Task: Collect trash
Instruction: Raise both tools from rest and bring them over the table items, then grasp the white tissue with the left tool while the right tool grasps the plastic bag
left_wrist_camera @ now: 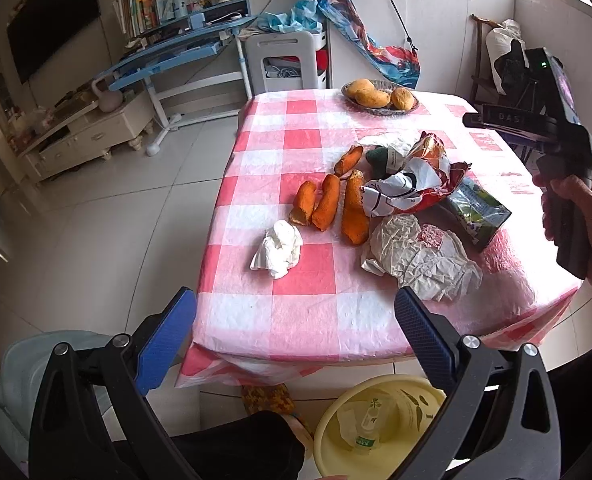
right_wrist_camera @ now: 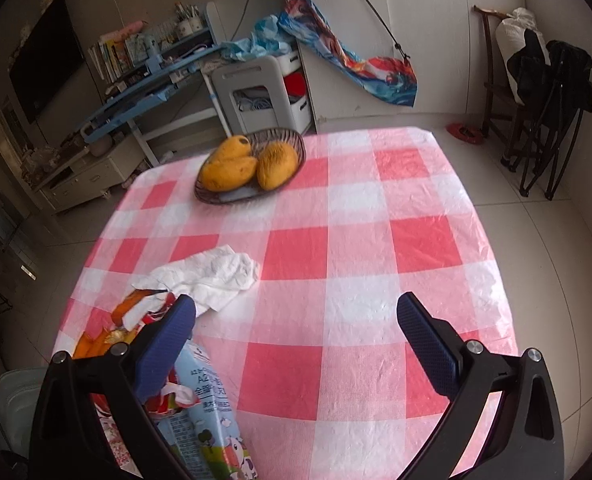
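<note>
On the pink-checked table [left_wrist_camera: 308, 152] lies trash: a crumpled white tissue [left_wrist_camera: 277, 249], several orange peels [left_wrist_camera: 328, 202], a torn red snack bag [left_wrist_camera: 412, 184], a milk carton [left_wrist_camera: 480, 210] and crumpled white paper [left_wrist_camera: 420, 258]. My left gripper [left_wrist_camera: 296, 332] hangs open over the table's near edge, short of the tissue, holding nothing. A yellow bin [left_wrist_camera: 376, 424] with rubbish inside stands on the floor below it. In the right wrist view my right gripper [right_wrist_camera: 296, 336] is open above the cloth, with the milk carton [right_wrist_camera: 203, 412], the snack bag [right_wrist_camera: 135, 316] and a white tissue [right_wrist_camera: 211, 276] by its left finger.
A bowl of mangoes [left_wrist_camera: 380, 96] [right_wrist_camera: 247, 164] sits at the table's far side. A white chair [left_wrist_camera: 281, 62] stands beyond the table, and a pale stool [left_wrist_camera: 27, 364] is on the floor at my left. A hand [left_wrist_camera: 584, 216] holds the right gripper's handle.
</note>
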A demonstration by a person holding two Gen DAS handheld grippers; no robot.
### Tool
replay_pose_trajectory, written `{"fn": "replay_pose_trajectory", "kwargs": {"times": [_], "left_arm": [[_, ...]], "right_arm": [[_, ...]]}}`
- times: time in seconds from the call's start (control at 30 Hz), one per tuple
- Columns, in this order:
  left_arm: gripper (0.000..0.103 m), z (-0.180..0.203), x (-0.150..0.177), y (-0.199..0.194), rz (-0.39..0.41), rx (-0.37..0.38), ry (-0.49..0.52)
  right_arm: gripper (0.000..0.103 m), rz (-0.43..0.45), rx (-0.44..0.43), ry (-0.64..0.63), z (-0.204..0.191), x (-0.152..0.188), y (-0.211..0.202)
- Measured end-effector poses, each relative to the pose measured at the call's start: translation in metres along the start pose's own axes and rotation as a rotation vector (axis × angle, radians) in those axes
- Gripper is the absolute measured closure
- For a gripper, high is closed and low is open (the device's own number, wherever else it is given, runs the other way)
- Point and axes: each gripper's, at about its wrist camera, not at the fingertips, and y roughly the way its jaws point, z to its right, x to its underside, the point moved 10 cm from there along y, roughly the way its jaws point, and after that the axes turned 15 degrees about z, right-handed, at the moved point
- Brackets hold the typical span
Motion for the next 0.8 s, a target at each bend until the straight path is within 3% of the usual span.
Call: {"fn": "replay_pose_trajectory", "kwargs": {"times": [0.23, 0.33, 0.43, 0.57, 0.63, 0.7, 0.73, 0.8], "left_arm": [[0.008, -0.005, 0.001, 0.010, -0.015, 0.005, -0.015], [0.008, -0.014, 0.001, 0.020, -0.019, -0.010, -0.013], [0.008, -0.028, 0.004, 0.034, -0.033, -0.043, -0.013], [0.008, -0.039, 0.008, 0.054, -0.057, -0.055, -0.017], [0.008, -0.038, 0.008, 0.064, -0.069, -0.046, -0.015], [0.009, -0.032, 0.009, 0.074, -0.079, -0.023, -0.011], [0.010, -0.029, 0.010, 0.079, -0.086, -0.014, -0.010], [0.014, -0.024, 0.012, 0.087, -0.096, -0.002, -0.014]], "right_arm": [[0.006, 0.221, -0.082, -0.132, -0.036, -0.036, -0.065], [0.006, 0.297, -0.071, -0.219, -0.049, -0.042, -0.094], [0.006, 0.211, -0.222, -0.209, -0.071, -0.016, -0.107], [0.006, 0.099, -0.306, -0.323, -0.106, 0.040, -0.118], [0.007, 0.020, -0.352, -0.323, -0.118, 0.068, -0.114], [0.010, -0.052, -0.383, -0.301, -0.127, 0.091, -0.105], [0.020, -0.081, -0.400, -0.298, -0.133, 0.099, -0.101], [0.025, -0.107, -0.413, -0.320, -0.142, 0.107, -0.094]]}}
